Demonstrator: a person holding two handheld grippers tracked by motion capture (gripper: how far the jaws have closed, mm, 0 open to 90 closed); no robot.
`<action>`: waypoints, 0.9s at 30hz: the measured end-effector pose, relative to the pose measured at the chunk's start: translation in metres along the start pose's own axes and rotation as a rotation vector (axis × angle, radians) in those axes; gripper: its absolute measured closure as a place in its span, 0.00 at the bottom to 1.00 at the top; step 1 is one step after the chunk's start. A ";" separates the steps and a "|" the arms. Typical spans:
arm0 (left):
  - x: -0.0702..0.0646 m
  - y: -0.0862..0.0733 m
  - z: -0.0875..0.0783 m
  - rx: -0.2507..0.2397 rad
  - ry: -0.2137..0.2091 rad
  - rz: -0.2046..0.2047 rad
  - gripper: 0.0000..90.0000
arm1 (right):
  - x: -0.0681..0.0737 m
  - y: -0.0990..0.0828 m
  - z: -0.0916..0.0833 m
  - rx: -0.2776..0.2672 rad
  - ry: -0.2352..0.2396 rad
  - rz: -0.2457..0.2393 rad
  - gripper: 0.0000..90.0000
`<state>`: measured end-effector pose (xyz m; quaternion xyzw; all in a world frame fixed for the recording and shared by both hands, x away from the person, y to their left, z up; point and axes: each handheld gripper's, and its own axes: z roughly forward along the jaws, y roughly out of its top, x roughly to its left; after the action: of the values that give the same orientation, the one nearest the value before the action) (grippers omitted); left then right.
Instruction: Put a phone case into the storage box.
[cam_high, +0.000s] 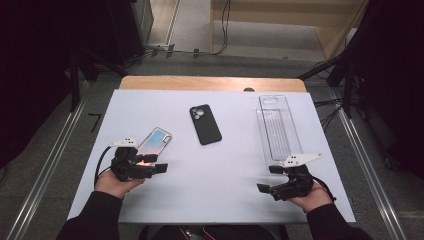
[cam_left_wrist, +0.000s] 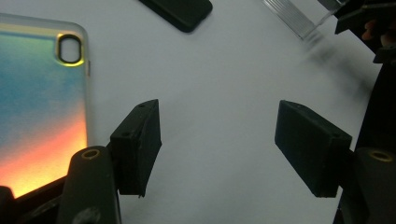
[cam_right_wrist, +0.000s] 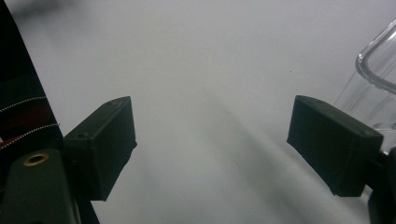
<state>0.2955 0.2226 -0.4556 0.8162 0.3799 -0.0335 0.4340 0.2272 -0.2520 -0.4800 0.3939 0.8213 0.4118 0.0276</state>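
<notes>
An iridescent phone case (cam_high: 154, 142) lies on the white table (cam_high: 220, 170) at the left, and its camera cut-out shows in the left gripper view (cam_left_wrist: 37, 102). My left gripper (cam_high: 155, 164) hovers just beside the case's near end, open, with only bare table between its jaws (cam_left_wrist: 217, 140). A black phone case (cam_high: 205, 124) lies in the middle, camera side up (cam_left_wrist: 180, 11). My right gripper (cam_high: 269, 178) stands open at the near right over bare table (cam_right_wrist: 210, 140). It is just short of the near end of a clear plastic tray (cam_high: 277, 127).
The clear tray (cam_right_wrist: 373, 79) runs lengthwise toward the far right edge of the table. A wooden strip (cam_high: 210, 83) borders the far edge. Metal rails and cables lie on the floor to both sides. The far corner of the left gripper view holds the right gripper (cam_left_wrist: 369, 23).
</notes>
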 end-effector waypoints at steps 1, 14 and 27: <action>-0.002 -0.001 0.000 0.000 -0.006 0.004 0.36 | 0.000 0.000 0.000 0.000 0.000 0.000 0.15; -0.018 -0.015 0.001 0.023 -0.048 0.045 0.34 | 0.000 0.000 0.000 -0.003 0.001 0.003 0.15; -0.016 -0.013 -0.004 0.026 -0.046 0.025 0.34 | 0.000 -0.001 0.000 0.000 0.004 0.006 0.15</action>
<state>0.2747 0.2206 -0.4564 0.8254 0.3591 -0.0519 0.4326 0.2271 -0.2522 -0.4806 0.3954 0.8201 0.4129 0.0247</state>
